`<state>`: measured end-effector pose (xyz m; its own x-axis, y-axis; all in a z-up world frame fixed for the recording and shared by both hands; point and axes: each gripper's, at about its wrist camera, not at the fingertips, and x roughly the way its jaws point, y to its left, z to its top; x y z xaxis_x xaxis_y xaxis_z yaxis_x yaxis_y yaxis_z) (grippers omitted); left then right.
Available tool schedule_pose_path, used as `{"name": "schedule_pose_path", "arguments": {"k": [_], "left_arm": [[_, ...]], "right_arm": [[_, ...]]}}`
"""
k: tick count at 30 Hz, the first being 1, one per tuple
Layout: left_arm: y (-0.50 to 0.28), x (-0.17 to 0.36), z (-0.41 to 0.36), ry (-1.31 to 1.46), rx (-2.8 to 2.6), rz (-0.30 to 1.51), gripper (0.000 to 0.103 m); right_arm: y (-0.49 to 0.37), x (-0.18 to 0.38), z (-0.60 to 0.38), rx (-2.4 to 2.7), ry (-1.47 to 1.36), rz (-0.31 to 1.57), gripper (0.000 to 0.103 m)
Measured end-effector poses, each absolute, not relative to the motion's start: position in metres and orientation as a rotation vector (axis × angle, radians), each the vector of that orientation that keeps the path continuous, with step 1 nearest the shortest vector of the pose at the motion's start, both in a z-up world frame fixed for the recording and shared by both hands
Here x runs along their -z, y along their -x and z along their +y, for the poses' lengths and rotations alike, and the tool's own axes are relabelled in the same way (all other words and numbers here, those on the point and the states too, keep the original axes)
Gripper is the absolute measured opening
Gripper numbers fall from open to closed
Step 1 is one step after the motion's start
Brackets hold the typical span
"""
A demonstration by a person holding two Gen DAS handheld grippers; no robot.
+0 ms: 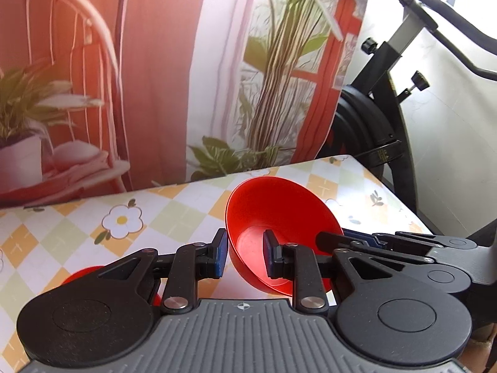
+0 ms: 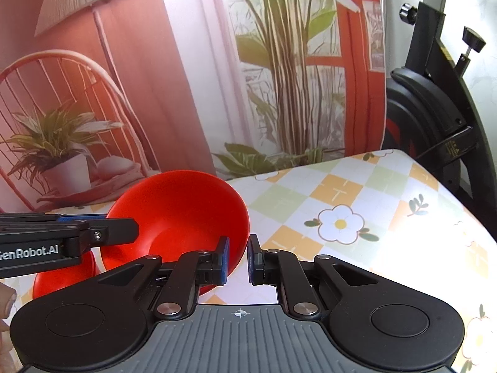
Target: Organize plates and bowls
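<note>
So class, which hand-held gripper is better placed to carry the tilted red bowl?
Both straddle its rim; marginally the left hand-held gripper, whose fingers reach deeper around the red bowl.

Backdrop (image 2: 192,99): a printed chair, plants and red window stood behind.
Desk (image 2: 357,192): wore checked floral cloth.
Exercise bike (image 2: 435,115): stood right, sunlit.

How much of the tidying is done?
Nothing looks finished. In hand: both grippers, left and right, straddle opposite rims of a tilted red bowl above the table. Left: setting it with the other red dish below it.
</note>
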<state>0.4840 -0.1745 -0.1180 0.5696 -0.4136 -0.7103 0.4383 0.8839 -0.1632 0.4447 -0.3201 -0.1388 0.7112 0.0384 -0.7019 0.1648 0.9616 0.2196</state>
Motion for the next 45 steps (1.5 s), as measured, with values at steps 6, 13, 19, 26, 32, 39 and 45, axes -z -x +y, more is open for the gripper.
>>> {"name": "schedule_pose_path", "arguments": {"k": [6, 13, 19, 26, 32, 39, 45], "left_arm": [[-0.469, 0.093, -0.163, -0.031, 0.516, 0.770, 0.026], [-0.448, 0.078, -0.141, -0.049, 0.520, 0.728, 0.026], [-0.427, 0.074, -0.109, 0.001, 0.514, 0.722, 0.026], [-0.408, 0.081, -0.071, 0.119, 0.469, 0.740, 0.026], [-0.388, 0.087, -0.047, 0.151, 0.422, 0.734, 0.026], [-0.374, 0.101, -0.018, 0.204, 0.379, 0.757, 0.026], [-0.373, 0.114, 0.001, 0.248, 0.338, 0.791, 0.026]], "right_arm": [[-0.435, 0.122, -0.310, 0.057, -0.296, 0.750, 0.011], [-0.421, 0.108, -0.289, 0.025, -0.311, 0.726, 0.011], [-0.410, 0.106, -0.266, -0.001, -0.322, 0.722, 0.011], [-0.395, 0.105, -0.235, -0.037, -0.305, 0.711, 0.011], [-0.386, 0.105, -0.210, -0.070, -0.285, 0.727, 0.011], [-0.386, 0.110, -0.181, -0.108, -0.246, 0.758, 0.011], [-0.390, 0.117, -0.159, -0.142, -0.214, 0.786, 0.011]]}}
